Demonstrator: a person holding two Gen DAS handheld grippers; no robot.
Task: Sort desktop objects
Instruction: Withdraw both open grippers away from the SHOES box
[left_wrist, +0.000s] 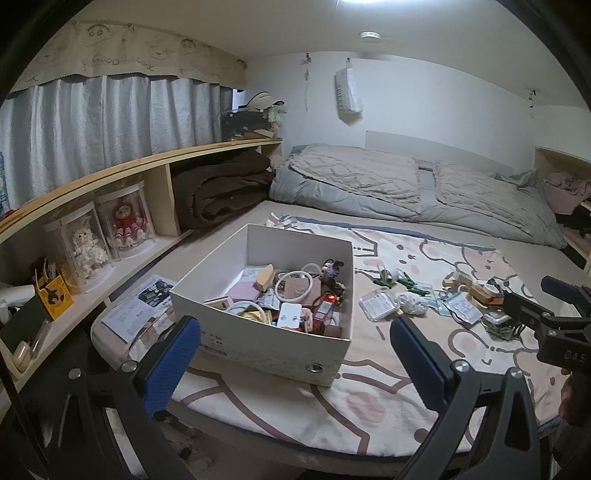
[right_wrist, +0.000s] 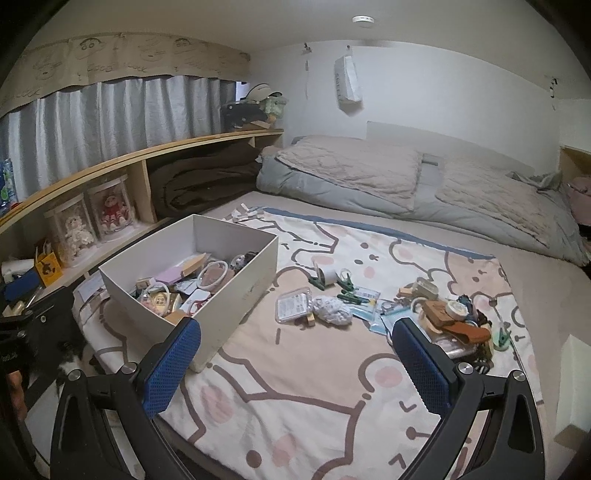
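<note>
A white cardboard box (left_wrist: 273, 350) full of small items stands on a cartoon-print blanket (left_wrist: 369, 402); it also shows in the right wrist view (right_wrist: 236, 291). Loose items lie scattered to its right: a clear plastic packet (right_wrist: 293, 304), crumpled paper (right_wrist: 332, 310), green clips (right_wrist: 347, 284), a tape roll (right_wrist: 454, 308) and a brown pouch (right_wrist: 465, 328). My left gripper (left_wrist: 295, 354) is open and empty, hovering in front of the box. My right gripper (right_wrist: 297, 356) is open and empty above the blanket, right of the box; it shows at the right edge of the left wrist view (left_wrist: 554, 317).
A wooden shelf (left_wrist: 122, 166) along the left holds two doll jars (left_wrist: 125, 221), a yellow bag (left_wrist: 55, 295) and a folded brown blanket (left_wrist: 225, 188). Grey bedding (left_wrist: 406, 188) lies at the back. Papers (left_wrist: 140, 306) lie left of the box.
</note>
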